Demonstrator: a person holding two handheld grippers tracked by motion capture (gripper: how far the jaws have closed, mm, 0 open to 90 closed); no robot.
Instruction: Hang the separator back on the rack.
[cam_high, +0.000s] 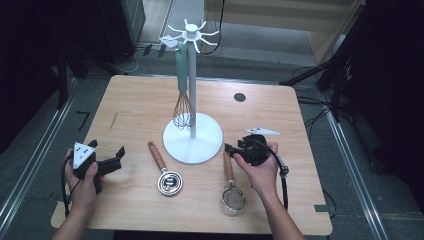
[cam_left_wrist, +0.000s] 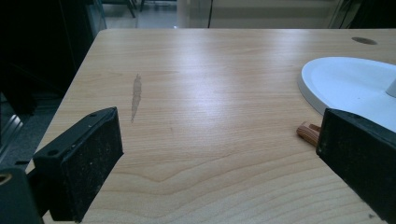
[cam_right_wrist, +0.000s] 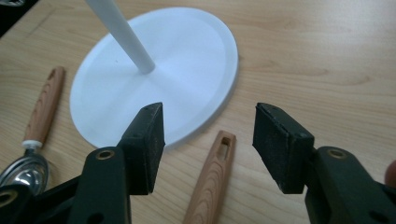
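Two black pads of your right gripper (cam_right_wrist: 209, 140), not closed yet, stand on both sides of the wooden-handled small strainer (cam_right_wrist: 210, 182), its handle pointing toward the white round stand base (cam_right_wrist: 187, 56).

I see a light wooden table (cam_high: 135, 100) with a dark streak in the grain at its left. On it sit a white stand's round base (cam_high: 192, 137), a wooden-handled scoop (cam_high: 165, 170) and a small strainer (cam_high: 231, 187) — all apart.
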